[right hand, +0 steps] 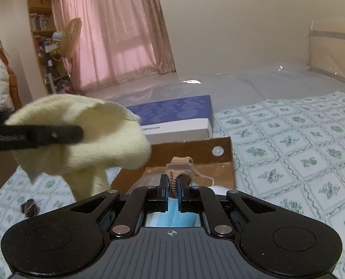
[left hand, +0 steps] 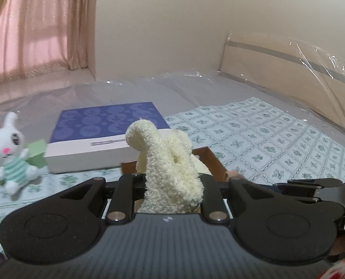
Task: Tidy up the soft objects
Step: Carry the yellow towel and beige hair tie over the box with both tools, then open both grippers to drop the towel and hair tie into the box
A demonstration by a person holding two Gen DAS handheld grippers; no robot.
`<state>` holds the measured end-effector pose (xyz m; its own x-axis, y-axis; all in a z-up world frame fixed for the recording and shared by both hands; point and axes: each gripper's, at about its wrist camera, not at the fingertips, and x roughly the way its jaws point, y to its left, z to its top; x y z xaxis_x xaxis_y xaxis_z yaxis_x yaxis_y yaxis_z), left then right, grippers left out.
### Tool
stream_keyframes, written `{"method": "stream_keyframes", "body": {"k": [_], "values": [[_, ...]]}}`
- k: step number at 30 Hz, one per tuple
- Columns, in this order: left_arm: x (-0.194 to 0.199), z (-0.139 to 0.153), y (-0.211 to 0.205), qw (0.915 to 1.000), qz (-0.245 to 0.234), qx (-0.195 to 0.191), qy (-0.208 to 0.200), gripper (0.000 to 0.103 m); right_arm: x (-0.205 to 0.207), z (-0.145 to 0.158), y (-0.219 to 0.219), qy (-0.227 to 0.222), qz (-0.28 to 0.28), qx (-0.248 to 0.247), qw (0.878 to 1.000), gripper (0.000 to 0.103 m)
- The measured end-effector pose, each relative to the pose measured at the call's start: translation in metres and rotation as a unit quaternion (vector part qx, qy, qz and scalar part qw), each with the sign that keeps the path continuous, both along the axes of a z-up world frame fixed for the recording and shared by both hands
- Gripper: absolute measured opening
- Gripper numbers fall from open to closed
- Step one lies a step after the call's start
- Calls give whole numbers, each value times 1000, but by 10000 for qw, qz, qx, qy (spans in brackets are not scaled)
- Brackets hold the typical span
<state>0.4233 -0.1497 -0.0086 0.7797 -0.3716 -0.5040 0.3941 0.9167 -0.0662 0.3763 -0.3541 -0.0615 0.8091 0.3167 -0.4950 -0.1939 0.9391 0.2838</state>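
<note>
**Two soft items in the air over the box: drop and snag risks**

Left gripper is clamped on a fluffy cream sock, held up beside/over the near-left edge of the brown cardboard box. Right gripper is pinched tight on a tan ribbed sock, right above the box w/ something blue showing under it.

Risks, as I judge them:
- Cream sock hangs loose and bulky; prob lands half over the box wall or on the bedspread if let go early.
- Tan sock's thin thread could catch on a finger at release.
- Grippers are close; could bump.
- Bunny toy by the blue-lidded flat box isn't sorted yet.
</note>
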Motion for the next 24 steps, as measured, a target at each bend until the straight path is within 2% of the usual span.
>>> {"method": "stream_keyframes", "body": {"k": [9, 14, 18, 24], "values": [[67, -55, -34, 9981, -88, -61, 605, 18, 48, -20, -11, 156, 54, -95, 9998, 7], [89, -93, -41, 9941, -15, 292, 1044, 18, 63, -36, -11, 369, 32, -124, 9992, 7], [98, -115, -50, 9906, -9, 651, 1207, 18, 71, -45, -12, 509, -16, -145, 9986, 7], [103, -117, -55, 9882, -121, 883, 1247, 20, 76, -52, -12, 624, -88, -190, 9978, 7]]}}
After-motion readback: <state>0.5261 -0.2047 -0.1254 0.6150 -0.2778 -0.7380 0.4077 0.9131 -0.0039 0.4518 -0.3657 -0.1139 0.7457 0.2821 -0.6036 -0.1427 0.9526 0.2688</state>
